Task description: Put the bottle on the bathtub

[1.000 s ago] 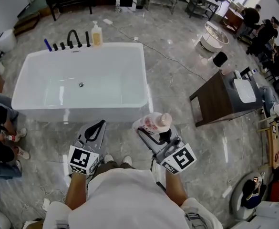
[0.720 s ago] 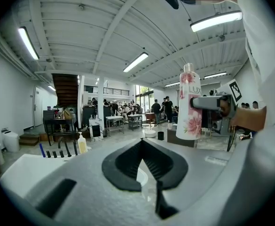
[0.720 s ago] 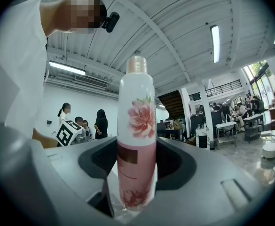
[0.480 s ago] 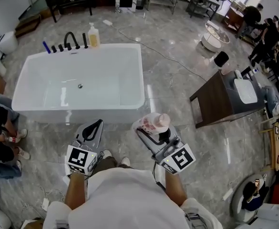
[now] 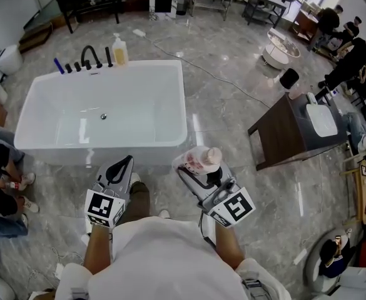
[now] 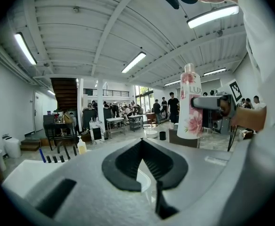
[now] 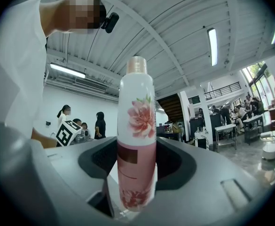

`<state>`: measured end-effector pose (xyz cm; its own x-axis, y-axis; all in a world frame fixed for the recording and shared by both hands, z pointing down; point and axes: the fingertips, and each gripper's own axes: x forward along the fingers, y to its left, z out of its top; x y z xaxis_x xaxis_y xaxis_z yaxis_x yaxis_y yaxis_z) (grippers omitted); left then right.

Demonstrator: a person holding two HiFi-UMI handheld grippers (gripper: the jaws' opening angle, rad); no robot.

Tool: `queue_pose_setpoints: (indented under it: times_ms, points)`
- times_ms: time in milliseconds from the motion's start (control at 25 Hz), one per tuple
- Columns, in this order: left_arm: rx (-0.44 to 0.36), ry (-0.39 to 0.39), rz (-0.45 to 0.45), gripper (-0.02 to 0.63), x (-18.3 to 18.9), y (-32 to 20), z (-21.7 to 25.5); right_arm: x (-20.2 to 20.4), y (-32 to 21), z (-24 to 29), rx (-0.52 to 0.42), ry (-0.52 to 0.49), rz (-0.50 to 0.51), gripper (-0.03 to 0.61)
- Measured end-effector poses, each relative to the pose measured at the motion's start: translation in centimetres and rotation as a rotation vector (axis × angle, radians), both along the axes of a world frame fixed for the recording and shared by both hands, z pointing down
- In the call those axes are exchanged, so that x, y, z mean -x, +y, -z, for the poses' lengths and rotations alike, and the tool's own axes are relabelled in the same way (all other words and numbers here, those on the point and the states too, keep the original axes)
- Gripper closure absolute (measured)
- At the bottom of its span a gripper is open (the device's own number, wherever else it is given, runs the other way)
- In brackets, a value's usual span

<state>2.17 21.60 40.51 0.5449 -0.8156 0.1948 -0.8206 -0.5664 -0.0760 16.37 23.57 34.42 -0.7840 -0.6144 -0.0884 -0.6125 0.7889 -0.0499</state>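
The person stands at the near side of the white rectangular bathtub (image 5: 107,150), and the tall white-and-pink flower-printed bottle (image 5: 201,160) is not on it yet. It stands upright in the right tool (image 5: 199,169), whose two jaws pinch its pink lower half from either side. The rose-coloured cap points up. The bottle hangs over the grey marble floor (image 5: 233,99), just short of the tub's near right corner.

The left tool (image 5: 127,163) carries nothing. Its jaws are pressed together at the tips, and it sits beside the right one, also just short of the near rim.

What has just changed is the person's footing rather than the grip. A second ago both shoe tips peeked out side by side below the tools. Now one dark shoe (image 5: 139,195) is stepped forward under the left tool, and the tub's near wall lies a little closer to the tools. The hold on the bottle looks the same as before, still upright and still clamped.

To my eye this is the approach stage, with carrying nearly done and placing not begun. The flat rim at the near right corner looks the closest landing spot. The far rim already holds a black tap set (image 5: 92,55) and a yellowish pump bottle (image 5: 119,50). The rim is narrow, so the bottle will need setting down square or it could tip into the tub.
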Motion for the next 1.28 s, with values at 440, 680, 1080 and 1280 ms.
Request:
queue_pose_setpoints:
  times_ms: [440,680,1080,1280]
  points:
    - [0.021,0.013,-0.016,0.607,1.1,-5.4,-0.7,1.0,-4.8,-0.2,0.02,-0.004,-0.019,0.334]
    - [0.043,0.03,-0.039,0.607,2.5,-10.7,-1.5,2.6,-9.9,-0.7,0.049,-0.001,-0.04,0.334]
    - [0.071,0.061,-0.055,0.607,8.4,-23.2,-2.5,8.3,-22.4,-1.1,0.077,0.007,-0.071,0.334]
    - [0.078,0.079,-0.064,0.607,12.0,-29.9,-2.4,11.9,-29.1,-1.1,0.086,0.02,-0.085,0.334]
